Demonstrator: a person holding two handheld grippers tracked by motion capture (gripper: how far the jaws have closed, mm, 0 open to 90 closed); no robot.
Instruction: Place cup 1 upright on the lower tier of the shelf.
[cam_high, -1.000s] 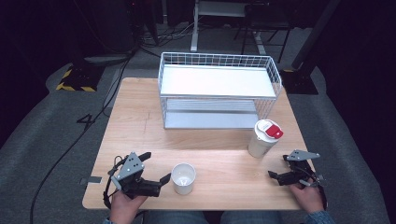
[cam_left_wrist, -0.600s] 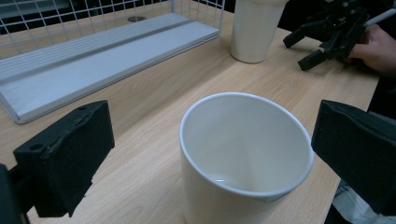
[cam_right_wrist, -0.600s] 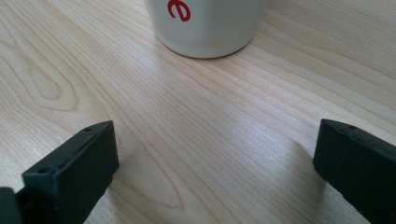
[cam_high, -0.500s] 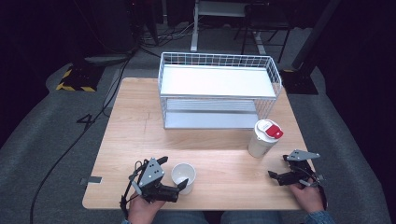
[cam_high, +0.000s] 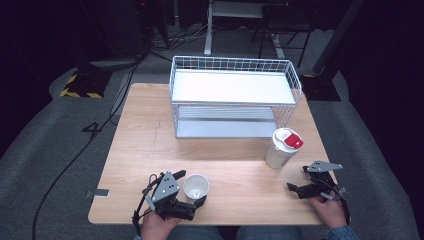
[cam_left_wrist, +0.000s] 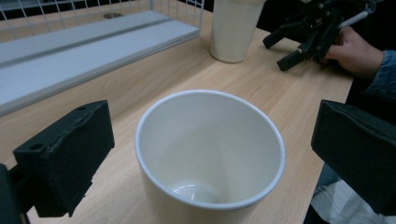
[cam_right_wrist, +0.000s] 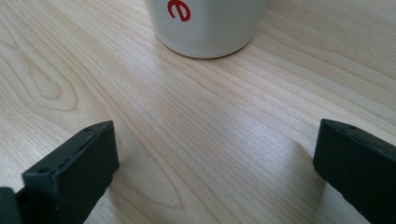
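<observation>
The white mug (cam_left_wrist: 210, 154) is bracketed by the spread jaws of the left gripper (cam_high: 192, 192) but not yet gripped; the right gripper (cam_high: 300, 187) is held spread, idle, near the lidded cup (cam_high: 282, 148)

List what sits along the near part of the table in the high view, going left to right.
left gripper → white mug standing between its open jaws → tall lidded cup with a red tab on its lid → right gripper, open, near the table's right edge.
</observation>
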